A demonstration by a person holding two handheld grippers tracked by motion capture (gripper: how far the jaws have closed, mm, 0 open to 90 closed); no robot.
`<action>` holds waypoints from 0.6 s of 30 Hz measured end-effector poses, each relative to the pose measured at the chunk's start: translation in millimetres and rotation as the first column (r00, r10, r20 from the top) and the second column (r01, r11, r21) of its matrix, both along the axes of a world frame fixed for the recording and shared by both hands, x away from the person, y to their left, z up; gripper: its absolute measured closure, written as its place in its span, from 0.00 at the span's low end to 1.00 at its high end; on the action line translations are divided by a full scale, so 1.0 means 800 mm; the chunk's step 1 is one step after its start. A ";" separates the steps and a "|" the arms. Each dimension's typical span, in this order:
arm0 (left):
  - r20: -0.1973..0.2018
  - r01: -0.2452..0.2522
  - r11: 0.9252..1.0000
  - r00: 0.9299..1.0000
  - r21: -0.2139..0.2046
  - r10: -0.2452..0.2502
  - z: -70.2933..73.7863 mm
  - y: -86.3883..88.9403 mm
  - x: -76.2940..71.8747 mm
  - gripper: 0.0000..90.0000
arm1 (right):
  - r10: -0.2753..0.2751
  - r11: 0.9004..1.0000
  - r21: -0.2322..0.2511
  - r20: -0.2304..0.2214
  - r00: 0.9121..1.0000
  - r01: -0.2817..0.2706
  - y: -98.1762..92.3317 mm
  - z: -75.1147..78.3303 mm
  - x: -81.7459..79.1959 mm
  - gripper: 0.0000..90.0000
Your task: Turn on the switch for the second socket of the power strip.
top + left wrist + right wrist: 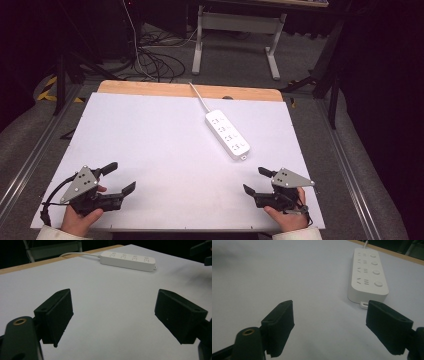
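Note:
A white power strip [227, 134] with several sockets lies on the white table sheet [165, 145], right of centre, its cord [198, 95] running off the far edge. My left gripper [121, 177] rests near the front left corner, held by a hand, jaws wide apart with nothing between them. My right gripper [257, 180] sits near the front right, open and empty, pointing toward the strip. In the right gripper view the power strip [367, 275] lies just beyond the jaw tips. In the left gripper view the power strip [128, 260] is farther off, near the far edge.
A wooden table edge [150, 89] shows beyond the sheet. Metal rails [30, 160] run along both sides. Behind the table are floor cables [155, 62] and a white desk frame [235, 35]. The other gripper [202, 252] shows at the upper right of the left gripper view.

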State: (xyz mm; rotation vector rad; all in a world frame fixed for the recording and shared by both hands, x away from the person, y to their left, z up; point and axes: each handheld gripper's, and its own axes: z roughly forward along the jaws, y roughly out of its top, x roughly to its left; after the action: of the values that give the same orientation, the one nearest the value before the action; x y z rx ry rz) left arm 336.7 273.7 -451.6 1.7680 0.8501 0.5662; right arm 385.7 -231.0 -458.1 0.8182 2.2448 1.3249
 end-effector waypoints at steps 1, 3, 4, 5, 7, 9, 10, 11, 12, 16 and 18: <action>0.006 -0.001 1.000 1.000 0.001 0.001 0.000 0.000 0.000 0.17 | 0.001 1.000 -0.002 0.001 1.000 -0.001 0.000 0.000 0.000 0.25; 0.006 0.000 1.000 1.000 0.003 0.000 0.001 0.001 -0.001 0.17 | 0.003 1.000 -0.001 0.003 1.000 -0.003 0.000 0.000 -0.001 0.25; 0.014 -0.005 1.000 1.000 0.009 0.005 0.001 0.000 -0.001 0.17 | 0.003 1.000 -0.001 0.004 1.000 -0.003 0.000 0.001 -0.001 0.25; 0.014 -0.005 1.000 1.000 0.009 0.005 0.001 0.000 -0.001 0.17 | 0.004 1.000 -0.002 0.007 1.000 -0.004 0.000 0.001 -0.001 0.25; 0.022 -0.013 1.000 1.000 0.013 0.013 0.001 -0.001 -0.002 0.17 | 0.005 1.000 -0.002 0.007 1.000 -0.005 0.001 0.001 -0.001 0.26; 0.032 -0.016 0.999 0.999 0.031 0.015 0.001 0.000 -0.002 0.17 | 0.009 1.000 -0.012 0.011 1.000 -0.008 0.003 0.001 -0.001 0.27; 0.033 -0.018 0.999 0.999 0.029 0.017 0.001 -0.001 -0.003 0.17 | 0.009 1.000 -0.012 0.011 1.000 -0.008 0.003 0.001 -0.001 0.27; 0.032 -0.019 0.999 0.999 0.031 0.018 0.002 -0.001 -0.003 0.17 | 0.013 1.000 -0.017 0.015 1.000 -0.013 0.005 0.001 -0.001 0.28; 0.035 -0.020 0.999 0.999 0.032 0.019 0.002 -0.001 -0.002 0.17 | 0.014 1.000 -0.017 0.018 1.000 -0.014 0.005 0.001 -0.001 0.28; 0.042 -0.023 0.999 0.999 0.032 0.022 0.002 0.000 -0.003 0.17 | 0.019 1.000 -0.016 0.022 1.000 -0.018 0.006 0.002 -0.001 0.28; 0.042 -0.027 0.999 0.999 0.030 0.026 0.002 0.000 -0.004 0.17 | 0.016 1.000 -0.015 0.020 1.000 -0.016 0.006 0.002 -0.002 0.28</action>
State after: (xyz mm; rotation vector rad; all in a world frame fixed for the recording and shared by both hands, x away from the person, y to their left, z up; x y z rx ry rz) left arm 333.4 273.9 -449.7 1.7688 0.8409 0.6347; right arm 384.2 -226.0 -456.4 0.7799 2.2471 1.3164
